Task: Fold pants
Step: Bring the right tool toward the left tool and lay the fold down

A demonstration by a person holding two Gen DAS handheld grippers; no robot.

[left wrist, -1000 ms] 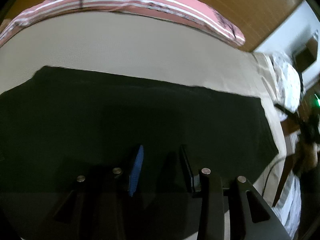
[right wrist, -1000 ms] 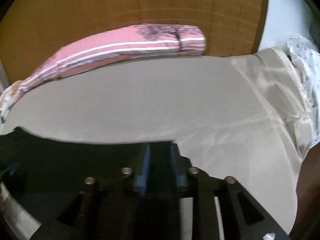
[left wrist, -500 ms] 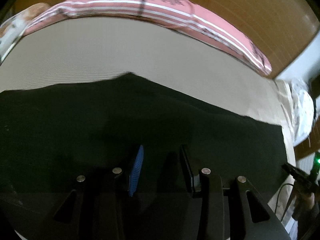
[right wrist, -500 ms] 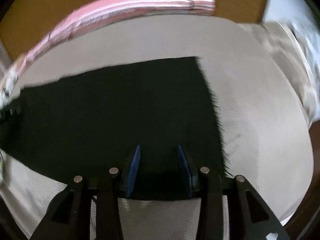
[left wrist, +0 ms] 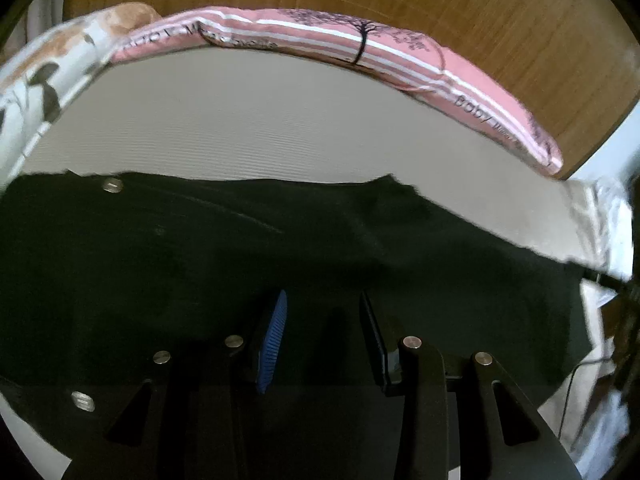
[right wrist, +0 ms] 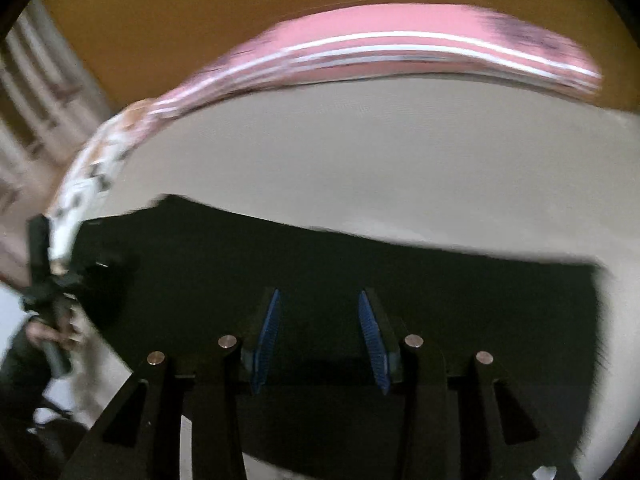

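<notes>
Pants (left wrist: 280,264) lie flat along the near edge of the beige mattress (left wrist: 260,120), spread for folding. My left gripper (left wrist: 322,340) hovers over them, jaws apart and empty; my right gripper (right wrist: 318,340) is opening, nothing pinched.

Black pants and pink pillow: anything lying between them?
Nothing: in the left wrist view only bare beige sheet separates the black pants from the pink pillow.

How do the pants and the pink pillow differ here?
The pants are plain black and lie flat across the near part of the bed; the pink pillow is striped, printed with a tree and lettering, and sits along the far edge by the headboard. Both rest on the beige sheet.
</notes>
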